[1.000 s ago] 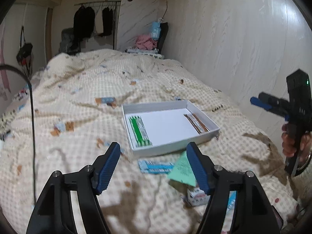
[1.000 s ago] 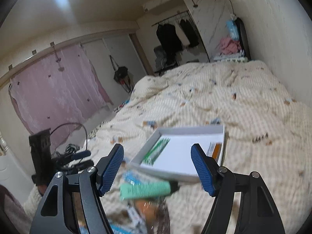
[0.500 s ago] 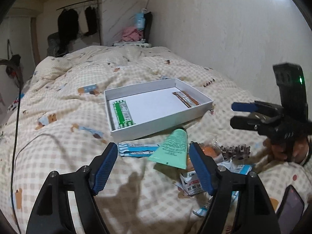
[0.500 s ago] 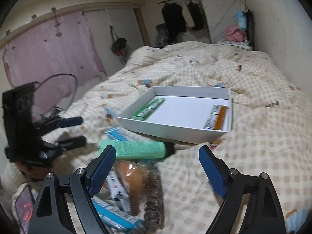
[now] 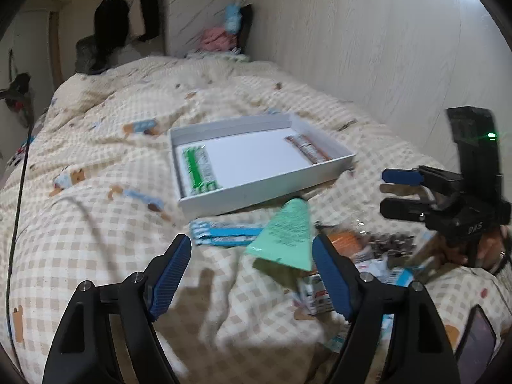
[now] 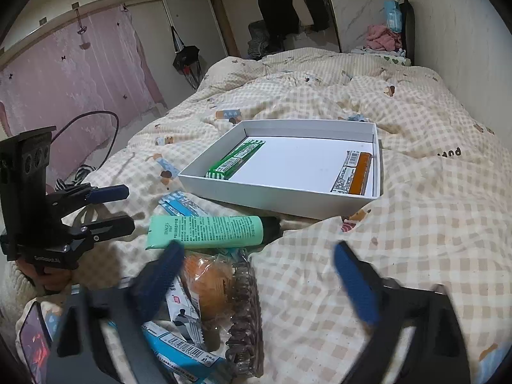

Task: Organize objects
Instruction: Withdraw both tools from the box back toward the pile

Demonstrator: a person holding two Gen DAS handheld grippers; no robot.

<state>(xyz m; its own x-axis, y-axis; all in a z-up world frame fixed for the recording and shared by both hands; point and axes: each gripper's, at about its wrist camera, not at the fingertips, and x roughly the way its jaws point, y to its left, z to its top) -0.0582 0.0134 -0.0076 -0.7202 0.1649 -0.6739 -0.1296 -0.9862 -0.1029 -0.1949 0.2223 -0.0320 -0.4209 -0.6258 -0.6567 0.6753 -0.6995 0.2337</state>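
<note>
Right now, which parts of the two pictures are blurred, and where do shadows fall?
Right wrist view: the right gripper, jaws opening, is smeared by motion; the white box stays sharp. Left wrist view: mildly soft overall; the left gripper casts dark shadows on the checked quilt.

Checked quilt [image 6: 432,224], the landmark, covers the bed; beyond its far end, dark garments on a rail [image 6: 288,3] and a pink cloth heap [image 6: 382,36]; left of it, pink curtain [image 6: 70,64]; phone [image 6: 33,342] on its near corner.
</note>
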